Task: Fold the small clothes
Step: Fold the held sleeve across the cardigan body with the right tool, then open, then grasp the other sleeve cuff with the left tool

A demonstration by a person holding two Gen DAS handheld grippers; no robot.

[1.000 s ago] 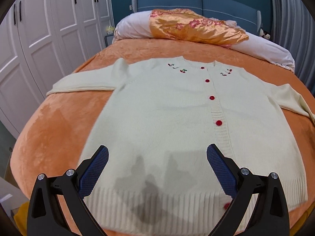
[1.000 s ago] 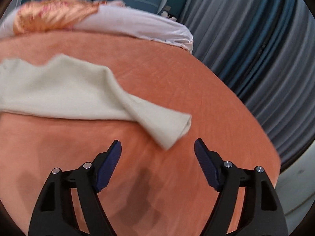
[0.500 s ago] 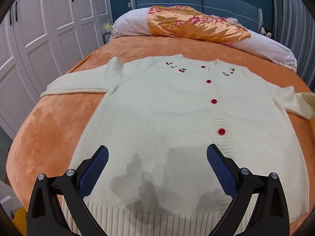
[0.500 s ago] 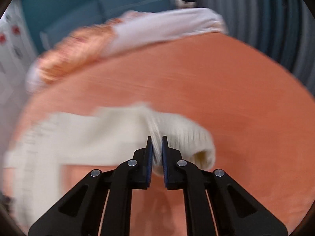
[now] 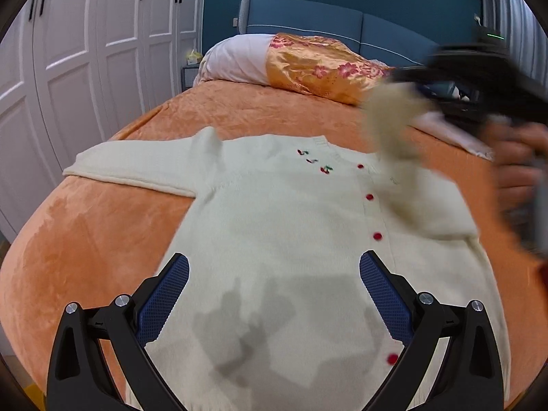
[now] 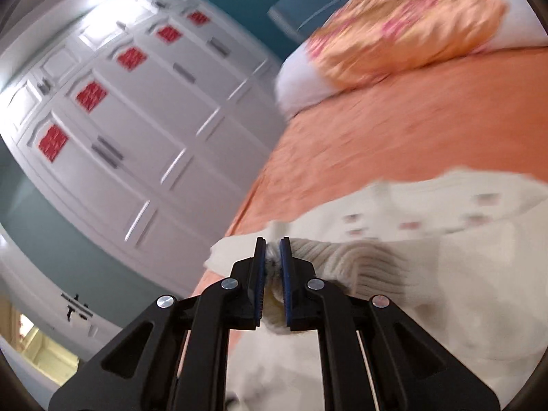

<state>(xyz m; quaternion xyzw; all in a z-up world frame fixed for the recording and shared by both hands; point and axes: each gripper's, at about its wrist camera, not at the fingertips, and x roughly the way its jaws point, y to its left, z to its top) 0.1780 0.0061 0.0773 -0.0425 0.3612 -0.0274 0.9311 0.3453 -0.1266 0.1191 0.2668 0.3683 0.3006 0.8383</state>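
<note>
Two claws are mine. My right gripper (image 6: 273, 267) has its blue pads nearly together, pinching the ribbed cuff (image 6: 328, 257) of the cream knitted cardigan with red buttons and cherry embroidery (image 5: 291, 239); in the left wrist view that sleeve hangs lifted and blurred at the upper right of the frame, above the cardigan's chest. My hand (image 5: 520, 171) behind that claw smears along the right edge. My left gripper (image 5: 274, 294) stands wide open with nothing between its pads, hovering over the lower middle of the frame above the garment's hem. The cardigan lies flat, front up, on the orange plush bedspread (image 5: 102, 222), filling the centre, its other sleeve stretched toward the left edge. A white pillow with an orange floral satin cover (image 5: 308, 65) sits at the upper centre, white panelled wardrobe doors (image 5: 85, 68) fill the upper left.
</note>
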